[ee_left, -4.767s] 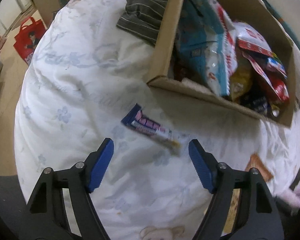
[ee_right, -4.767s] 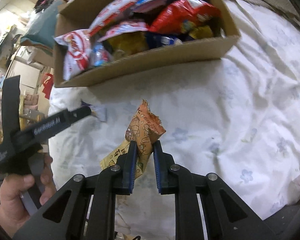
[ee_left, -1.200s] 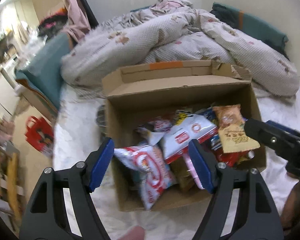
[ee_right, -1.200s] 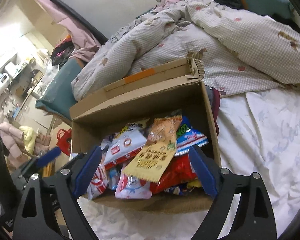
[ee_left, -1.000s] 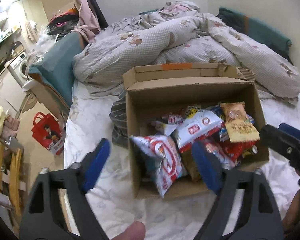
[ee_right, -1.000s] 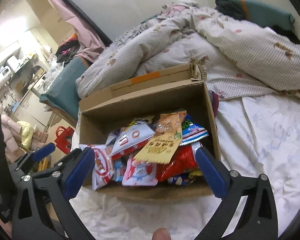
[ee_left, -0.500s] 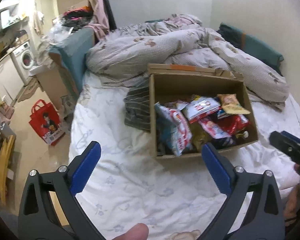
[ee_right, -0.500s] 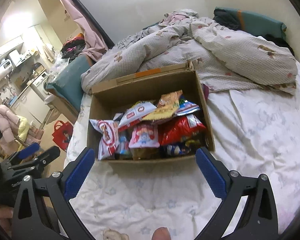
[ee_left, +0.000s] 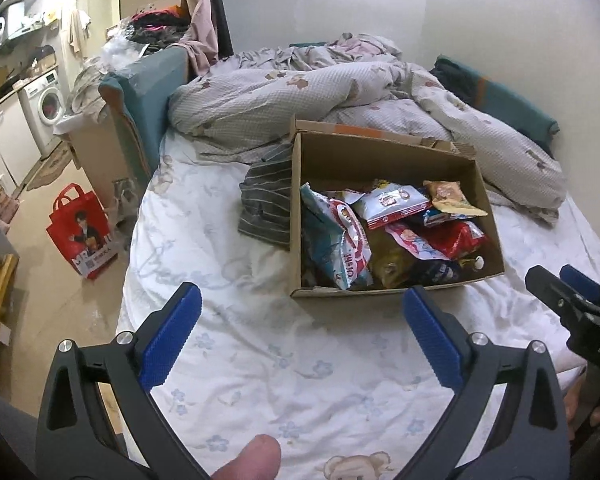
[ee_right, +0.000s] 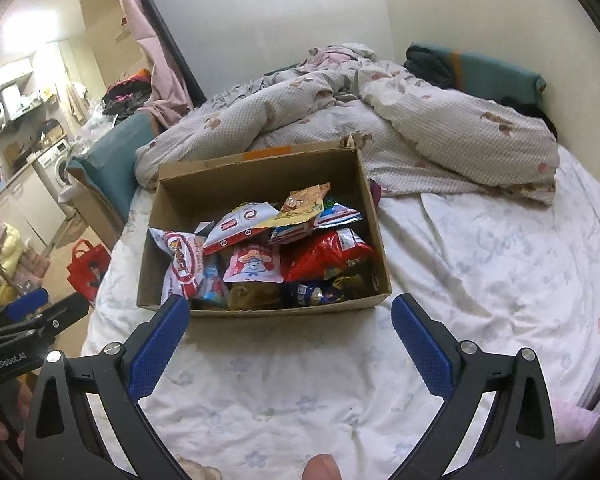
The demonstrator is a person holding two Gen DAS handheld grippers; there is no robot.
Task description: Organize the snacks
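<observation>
An open cardboard box [ee_left: 380,156] stands on the white bed sheet [ee_left: 228,312], filled with several snack bags. It also shows in the right wrist view [ee_right: 260,172]. An orange-yellow snack pack [ee_left: 450,197] lies on top at the box's far right; it shows in the right wrist view [ee_right: 300,206] too. My left gripper [ee_left: 300,340] is open and empty, held back over the sheet in front of the box. My right gripper [ee_right: 290,340] is open and empty, also in front of the box. No loose snacks show on the sheet.
A rumpled quilt [ee_left: 340,92] lies behind the box. A striped grey garment [ee_left: 266,200] lies left of the box. A red shopping bag [ee_left: 84,232] stands on the floor left of the bed. A washing machine [ee_left: 46,108] stands at far left.
Both grippers have pulled back and up from the box, so it looks smaller and farther. The snack the right gripper held earlier now lies in the box. Both jaws stay open.
</observation>
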